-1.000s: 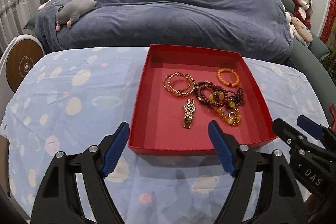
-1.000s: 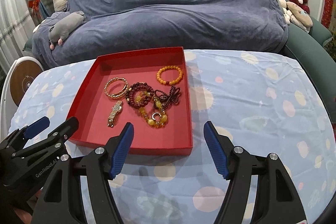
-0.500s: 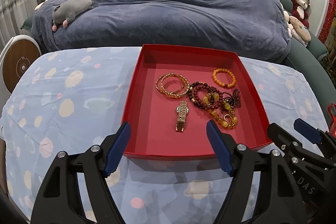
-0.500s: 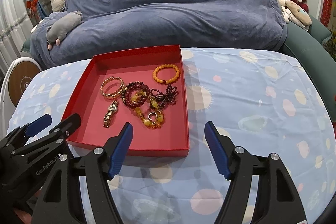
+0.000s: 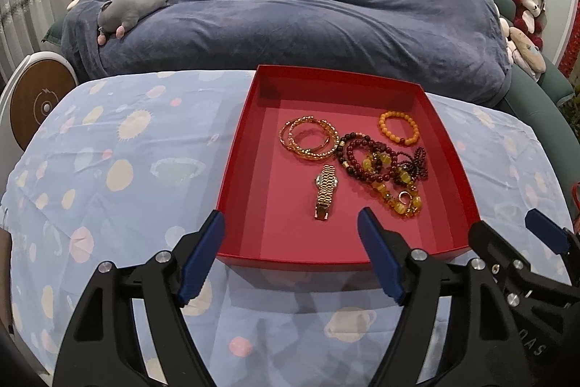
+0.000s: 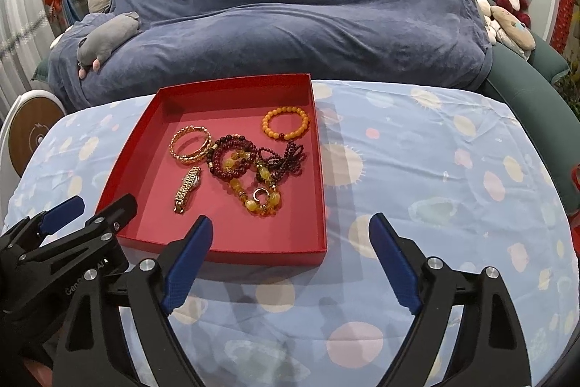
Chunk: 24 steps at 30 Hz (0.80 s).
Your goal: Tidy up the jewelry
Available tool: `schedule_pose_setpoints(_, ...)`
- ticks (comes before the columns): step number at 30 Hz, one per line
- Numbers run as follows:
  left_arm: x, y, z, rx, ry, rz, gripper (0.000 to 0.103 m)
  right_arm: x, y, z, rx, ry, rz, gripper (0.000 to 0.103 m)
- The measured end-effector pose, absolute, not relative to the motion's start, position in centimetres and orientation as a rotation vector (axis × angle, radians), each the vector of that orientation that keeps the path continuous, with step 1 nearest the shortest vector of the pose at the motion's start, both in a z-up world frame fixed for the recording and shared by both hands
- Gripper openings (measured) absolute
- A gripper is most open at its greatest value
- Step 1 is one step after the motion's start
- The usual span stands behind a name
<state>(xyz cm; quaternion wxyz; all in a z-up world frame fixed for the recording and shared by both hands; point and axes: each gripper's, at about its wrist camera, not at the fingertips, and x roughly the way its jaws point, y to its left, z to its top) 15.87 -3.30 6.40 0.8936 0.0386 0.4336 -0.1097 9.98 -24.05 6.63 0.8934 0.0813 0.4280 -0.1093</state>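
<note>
Behind the counter [image 5: 119, 147] stands a big sofa under a dark blue cover [image 5: 290, 6], w/ a grey plush toy [image 5: 130, 8] on its left part and a red plush monkey [image 5: 527, 9] at the far right. Counter has a light blue cloth w/ planets and suns printed on it.

On the cloth sits a shallow red tray [image 5: 243, 147], open on top. All jewelry lies inside it, mostly in the middle and right part: gold bangles [image 5: 308, 142], an orange bead bracelet [image 5: 398, 127] nearer the far right corner, a gold watch [image 5: 325, 191] lying lengthwise just below the bangles, and a tangled heap of dark red and yellow beads [image 5: 384, 175] to the right of the watch. Bangles touch the bead heap; orange bracelet lies a bit apart.

Left gripper [image 5: 290, 254] hovers over the near edge of the tray, fingers spread apart, nothing between them. Right gripper [image 6: 290, 258] hovers at the near right corner of the tray; its fingers have just been opening wider and hold nothing. Each gripper shows at the side of the other's view.
</note>
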Motion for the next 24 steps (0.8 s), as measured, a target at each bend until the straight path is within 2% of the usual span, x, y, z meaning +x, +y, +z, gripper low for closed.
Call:
schedule_pose_setpoints(11,15.8,-3.0,6.5,0.081,0.889,-0.176,0.088,9.9,-24.0,6.4,0.18,0.873,-0.199,0.084)
schedule_pose_setpoints(20,16.0,-3.0,5.9,0.095,0.895,-0.17,0.088,10.1,-23.9,5.8,0.152,0.891,-0.235,0.087)
schedule_pose_setpoints(22,16.1,-3.1,5.7,0.1,0.897,-0.166,0.088,10.1,-23.9,5.7,0.148,0.889,-0.248,0.095)
schedule_pose_setpoints(24,16.3,-3.1,5.6,0.094,0.901,-0.169,0.088,10.1,-24.1,5.7,0.153,0.886,-0.25,0.096)
